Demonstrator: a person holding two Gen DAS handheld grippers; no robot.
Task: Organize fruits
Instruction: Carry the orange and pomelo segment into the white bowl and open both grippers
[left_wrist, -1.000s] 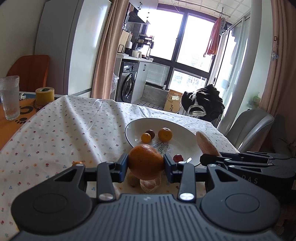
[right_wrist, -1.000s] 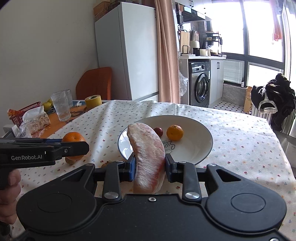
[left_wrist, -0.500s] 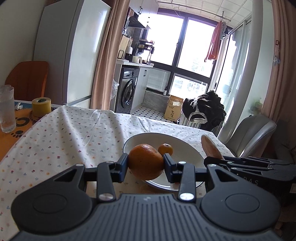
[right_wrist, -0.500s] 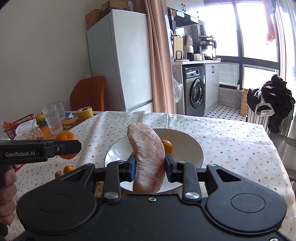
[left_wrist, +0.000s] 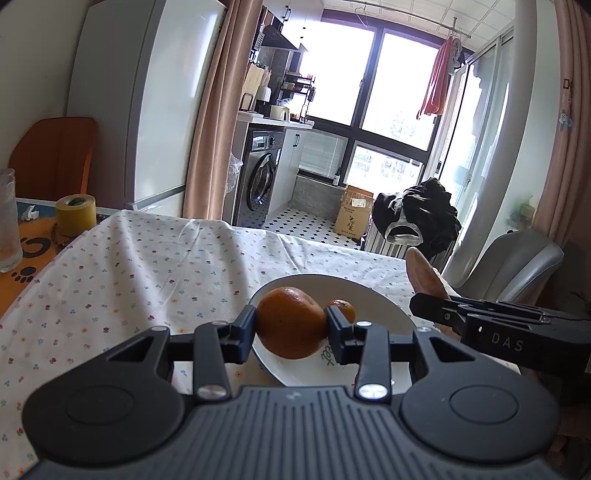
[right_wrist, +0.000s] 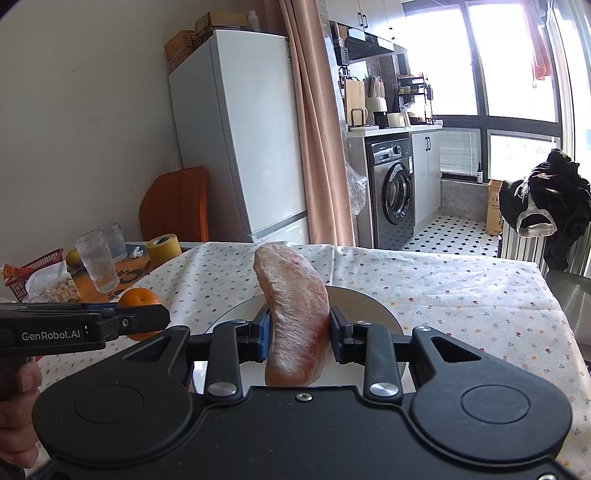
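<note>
Left gripper (left_wrist: 291, 328) clamping a large orange (left_wrist: 290, 323), hanging over the near-left rim of the white plate (left_wrist: 384, 306). Right gripper (right_wrist: 298, 328) pinching a peeled pink pomelo wedge (right_wrist: 293, 314) upright, also hovering above the plate. Small tangerine (left_wrist: 341, 308) sitting inside the plate, just behind the orange. Plate lying toward the table's right edge on the floral tablecloth (left_wrist: 129, 266). Tape roll (left_wrist: 75, 214) and glass (left_wrist: 7, 221) standing at the far-left corner.
</note>
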